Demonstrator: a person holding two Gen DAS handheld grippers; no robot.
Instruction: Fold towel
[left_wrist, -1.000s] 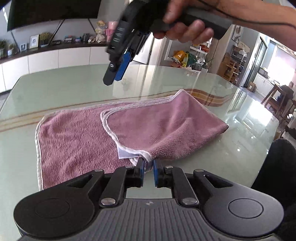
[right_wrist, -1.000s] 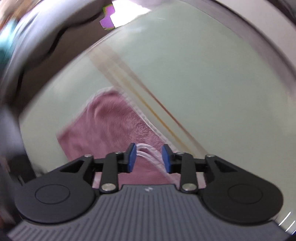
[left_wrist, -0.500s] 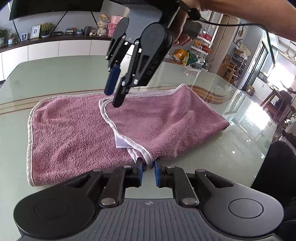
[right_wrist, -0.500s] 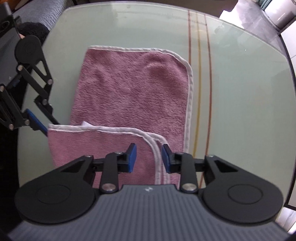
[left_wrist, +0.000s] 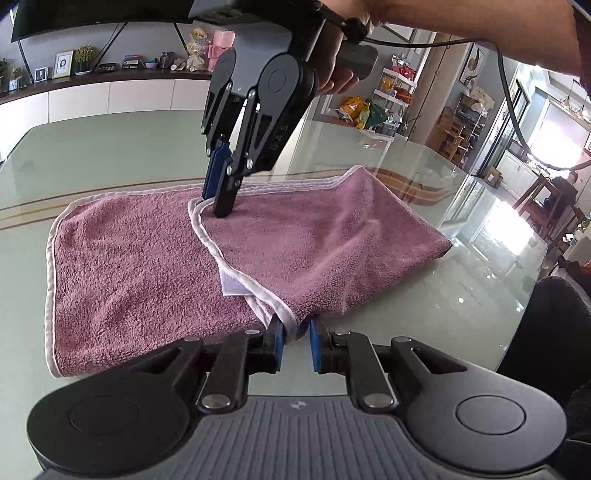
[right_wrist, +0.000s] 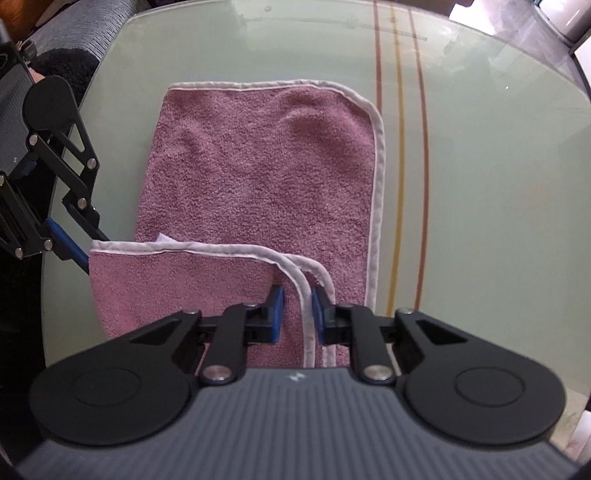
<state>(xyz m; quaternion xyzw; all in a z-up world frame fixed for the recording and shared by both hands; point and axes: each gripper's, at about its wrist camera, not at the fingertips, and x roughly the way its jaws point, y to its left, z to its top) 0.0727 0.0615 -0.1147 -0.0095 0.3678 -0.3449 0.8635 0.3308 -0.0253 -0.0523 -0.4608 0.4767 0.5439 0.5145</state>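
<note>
Pink towel (left_wrist: 155, 273) with white piping lay flat on the pale green glass table (left_wrist: 110, 155), stretched along the table's near edge and reaching toward the brown stripes that cross the glass. One end had been turned over onto the rest, so a folded flap (left_wrist: 314, 243) covered about half of it, with a small white label (left_wrist: 231, 282) peeking out beneath the flap's hem. The left gripper (left_wrist: 295, 341) sat low at the table's near edge, its blue pads drawn close together on the flap's near corner — judged to be a pinch that kept this corner in hand for the next fold. The right gripper (right_wrist: 297, 314), held by a person's hand (left_wrist: 338, 79), pointed straight down at the flap's far corner, its jaws just closing around the doubled white hem; in its own view the hem ran between the blue pads and appeared caught there, though a full clamp could not be confirmed. Holding both corners of the same edge — one per gripper — looked like preparation to lift that edge evenly and carry it across without skewing the cloth.
</note>
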